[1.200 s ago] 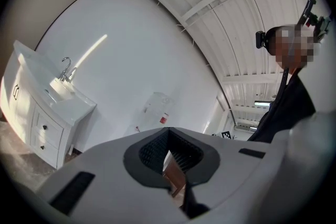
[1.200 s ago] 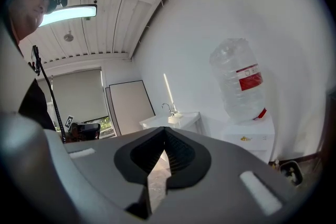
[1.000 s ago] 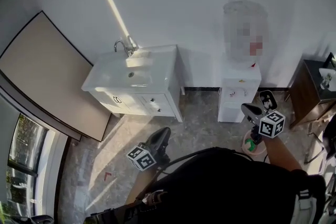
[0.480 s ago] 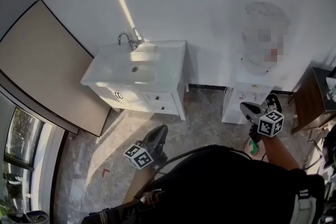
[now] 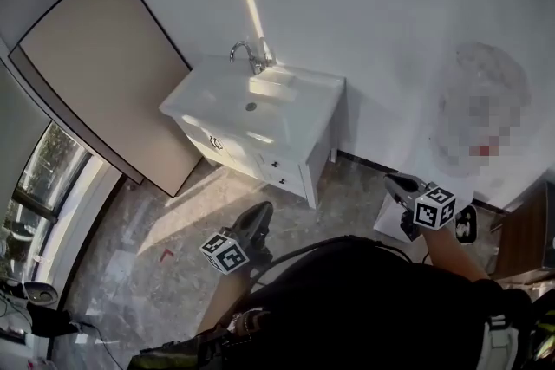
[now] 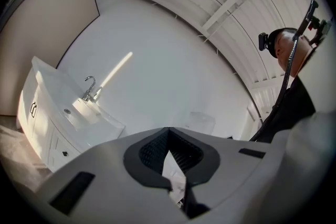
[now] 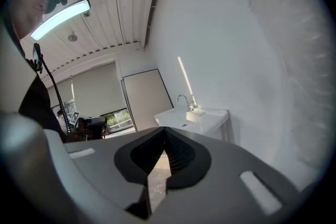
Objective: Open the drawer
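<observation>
My L claw [image 6: 168, 131] and R claw [image 7: 164, 131] hang low in front of me. Both have their tips pressed together w/ nothing btwn them, and both are well short of the white vanity [image 5: 319, 159]. Bare marbled floor [image 5: 173, 212] lies btwn me and the vanity. The drawer [image 5: 279, 171] sits shut in the vanity's front, on the side nearer my R claw, w/ what look like small dark knobs. A door panel takes the front's other side. On top, the vanity carries a white basin [image 5: 251, 104], w/ a chrome faucet [image 5: 247, 56] at its back edge, against the wall [image 5: 364, 22].

Step in hand, as I judge it: the approach. To do it well I'd come in square to the vanity's front and spread one claw before reaching the knob, not at it. Then I'd pinch the knob from both sides and pull straight out along the drawer's run. A slanted tug could slip off so small a knob. Which drawer is meant, I can't tell.
</observation>
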